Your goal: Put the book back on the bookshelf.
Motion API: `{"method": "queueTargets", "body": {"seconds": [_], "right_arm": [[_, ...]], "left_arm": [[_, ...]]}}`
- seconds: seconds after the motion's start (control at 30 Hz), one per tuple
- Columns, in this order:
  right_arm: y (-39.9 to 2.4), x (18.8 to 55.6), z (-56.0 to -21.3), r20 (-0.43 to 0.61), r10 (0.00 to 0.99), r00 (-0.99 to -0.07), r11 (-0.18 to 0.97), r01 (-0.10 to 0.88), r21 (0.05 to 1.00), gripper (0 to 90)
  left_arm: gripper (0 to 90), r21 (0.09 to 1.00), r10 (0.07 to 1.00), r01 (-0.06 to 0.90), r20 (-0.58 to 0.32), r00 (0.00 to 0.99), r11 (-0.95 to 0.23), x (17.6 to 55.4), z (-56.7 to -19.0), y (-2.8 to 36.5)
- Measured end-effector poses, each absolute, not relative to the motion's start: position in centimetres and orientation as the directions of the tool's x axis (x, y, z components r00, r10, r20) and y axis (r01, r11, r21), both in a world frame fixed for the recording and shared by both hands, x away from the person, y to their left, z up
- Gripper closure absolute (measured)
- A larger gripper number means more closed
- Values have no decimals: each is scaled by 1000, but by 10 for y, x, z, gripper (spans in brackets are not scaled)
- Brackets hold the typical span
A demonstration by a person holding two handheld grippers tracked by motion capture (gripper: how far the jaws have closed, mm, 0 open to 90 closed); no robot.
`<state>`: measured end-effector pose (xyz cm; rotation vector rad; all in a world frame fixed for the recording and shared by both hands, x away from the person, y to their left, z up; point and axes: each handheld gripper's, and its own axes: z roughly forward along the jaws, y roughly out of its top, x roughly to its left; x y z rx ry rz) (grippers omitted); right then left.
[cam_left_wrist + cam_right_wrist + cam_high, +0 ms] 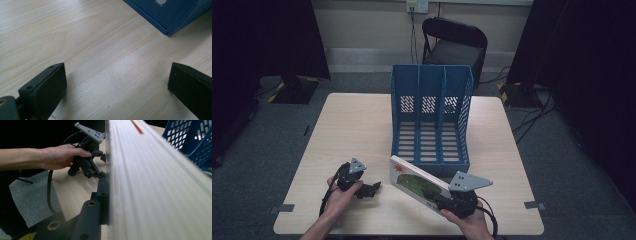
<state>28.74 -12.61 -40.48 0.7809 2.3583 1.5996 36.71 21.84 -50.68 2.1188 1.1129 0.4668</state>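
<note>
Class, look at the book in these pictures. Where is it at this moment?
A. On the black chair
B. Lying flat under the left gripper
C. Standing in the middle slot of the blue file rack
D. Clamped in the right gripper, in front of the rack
D: the right gripper is shut on the book, which tilts just in front of the blue file rack.

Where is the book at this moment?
In the high view the book is near the table's front edge, right of centre, tilted up in the shut right tool, just in front of the blue file rack.

Probably an office: file rack (pixel 431 117), folding chair (pixel 455 42).
</note>
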Motion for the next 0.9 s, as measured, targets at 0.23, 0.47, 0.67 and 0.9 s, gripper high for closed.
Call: {"method": "queueTargets", "body": {"seconds": [0.23,0.47,0.67,0.9], "right_arm": [[-133,289,-396,126,538,-833,262,308,915,764],[-142,291,-385,107,568,-816,244,291,925,764],[-154,295,-377,91,608,-788,226,281,933,765],[-166,299,-372,86,657,-749,202,285,937,764]], "left_arm": [[16,717,824,576,-4,566,-392,367,-507,218],[16,716,824,576,-3,567,-394,367,-507,218],[16,716,824,576,-3,567,-394,367,-507,218],[15,716,824,576,-2,567,-395,367,-507,218]]}}
